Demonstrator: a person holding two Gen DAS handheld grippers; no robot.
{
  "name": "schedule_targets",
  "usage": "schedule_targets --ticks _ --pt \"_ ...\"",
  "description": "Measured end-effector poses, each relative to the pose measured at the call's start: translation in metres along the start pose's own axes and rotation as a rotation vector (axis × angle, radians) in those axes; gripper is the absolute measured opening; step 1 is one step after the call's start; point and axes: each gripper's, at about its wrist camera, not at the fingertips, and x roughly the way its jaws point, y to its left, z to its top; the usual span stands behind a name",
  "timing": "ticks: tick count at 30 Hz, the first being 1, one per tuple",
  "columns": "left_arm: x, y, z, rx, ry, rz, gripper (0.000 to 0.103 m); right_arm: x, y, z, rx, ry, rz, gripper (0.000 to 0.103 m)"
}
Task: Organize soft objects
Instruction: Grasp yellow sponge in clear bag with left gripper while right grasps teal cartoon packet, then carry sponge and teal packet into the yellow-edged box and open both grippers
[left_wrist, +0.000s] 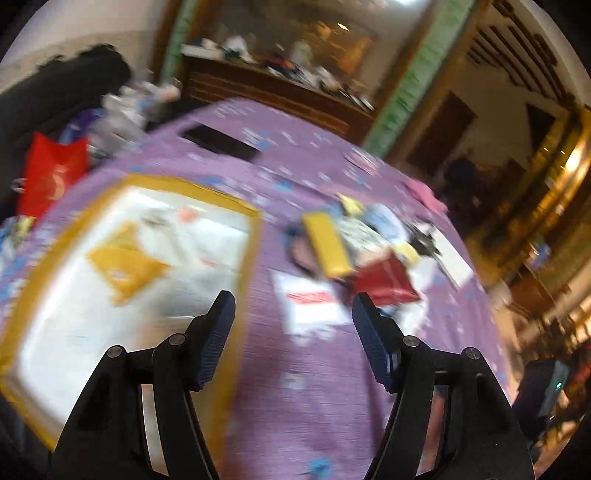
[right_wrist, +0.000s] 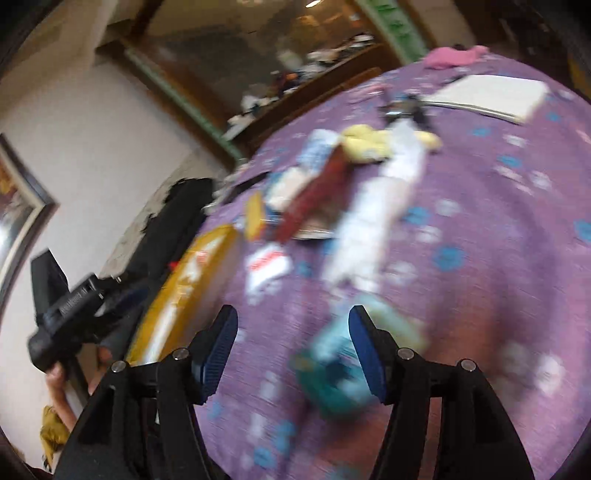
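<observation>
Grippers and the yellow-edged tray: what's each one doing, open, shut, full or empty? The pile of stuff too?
left gripper: open, holds nothing.
right gripper: open, holds nothing.
yellow-edged tray: flat on the purple cloth, a yellow item inside.
pile of soft things: heaped on the cloth, outside the tray.
</observation>
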Motion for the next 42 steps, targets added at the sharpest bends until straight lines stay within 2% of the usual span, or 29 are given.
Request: schedule_targets --ticks 2,6,9,16,17,18,20,23,26,27,29,31,32,33,37,39,41,42 --pt "0.015 -0.012 0.002 0.013 0.041 -0.002 0.066 -0.002 -0.004 -0.003 0.022 0.004 -0.048 0.063" --pt "0.027 -0.020 0.003 0.033 0.065 0.016 0.066 0.004 -0.008 -0.015 0.083 0.054 -0.079 0.063" --pt "0.029 -0.018 0.002 0.021 0.070 0.022 0.066 0.009 -0.005 -0.019 0.065 0.069 -0.125 0.063" --pt "0.053 -0.026 0.018 0.045 0.116 0.034 0.066 0.036 0.005 0.001 0.024 0.056 -0.203 0.062" --pt "0.057 -0.027 0.021 0.044 0.123 0.030 0.066 0.037 0.005 0.002 0.017 0.050 -0.207 0.060" --pt "0.064 -0.028 0.025 0.038 0.134 0.030 0.066 0.037 0.005 0.003 0.002 0.046 -0.220 0.049" --pt "0.077 -0.029 0.034 0.019 0.149 0.021 0.066 0.037 0.002 -0.002 -0.022 0.041 -0.252 0.035" --pt "0.101 -0.032 0.046 0.000 0.169 0.045 0.066 0.025 -0.006 -0.006 -0.003 0.020 -0.205 0.023" --pt "0.131 -0.038 0.056 0.014 0.223 0.067 0.066 0.018 -0.008 -0.001 0.009 -0.009 -0.178 0.012" --pt "0.139 -0.042 0.057 0.035 0.243 0.080 0.066 0.014 -0.009 0.002 0.010 -0.024 -0.171 0.010" --pt "0.148 -0.047 0.059 0.059 0.223 0.129 0.066 0.010 -0.009 0.008 -0.003 -0.039 -0.172 0.009" --pt "0.156 -0.048 0.058 0.081 0.224 0.171 0.057 0.009 -0.012 0.011 0.009 -0.026 -0.129 0.009" --pt "0.158 -0.046 0.057 0.081 0.229 0.179 0.041 0.009 -0.013 0.010 0.012 -0.018 -0.112 0.009" --pt "0.157 -0.044 0.055 0.081 0.232 0.203 0.036 0.010 -0.013 0.007 0.007 -0.013 -0.110 0.012" --pt "0.140 -0.037 0.045 0.064 0.211 0.182 0.033 0.016 -0.008 -0.001 0.001 0.010 -0.128 0.016" --pt "0.128 -0.033 0.037 0.053 0.207 0.159 0.033 0.023 -0.008 -0.003 0.005 0.037 -0.119 0.040" --pt "0.117 -0.028 0.026 0.041 0.223 0.118 0.033 0.025 -0.003 -0.004 -0.005 0.042 -0.120 0.049" --pt "0.112 -0.026 0.021 0.027 0.228 0.093 0.033 0.027 -0.001 -0.004 -0.014 0.044 -0.129 0.049"
